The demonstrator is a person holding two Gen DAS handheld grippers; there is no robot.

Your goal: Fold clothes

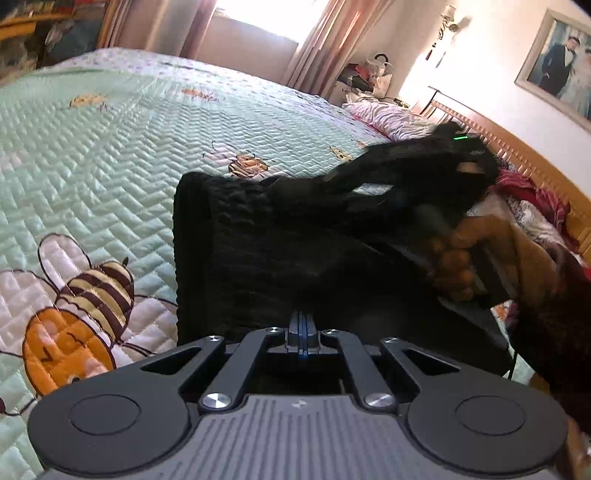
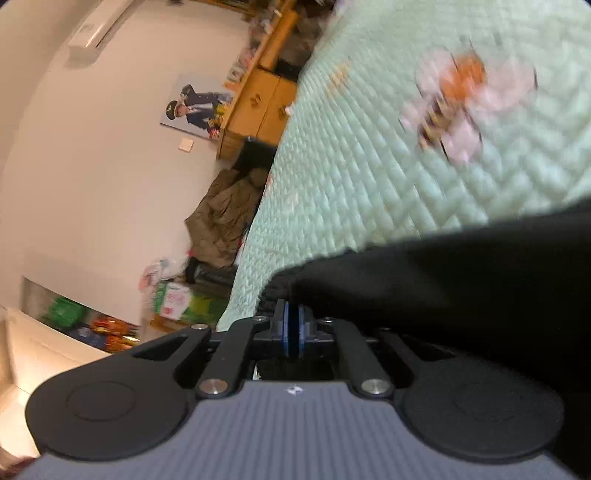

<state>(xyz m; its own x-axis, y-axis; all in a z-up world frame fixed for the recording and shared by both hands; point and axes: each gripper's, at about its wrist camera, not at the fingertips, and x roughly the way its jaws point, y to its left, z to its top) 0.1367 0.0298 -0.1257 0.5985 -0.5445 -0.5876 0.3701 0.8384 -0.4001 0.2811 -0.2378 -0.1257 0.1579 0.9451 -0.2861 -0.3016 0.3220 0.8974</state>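
Left tongs (image 1: 302, 334): yours, pressed together, pinching the black knit garment's (image 1: 240, 240) near hem to anchor it.
Right tongs (image 2: 293, 332): nearly closed; whether cloth is caught, cannot tell.
Garment: on the quilted bedspread (image 1: 110, 129).

sunlit curtained window (image 1: 255, 22), wooden headboard (image 1: 517, 155), framed photo (image 1: 561, 66) on wall.
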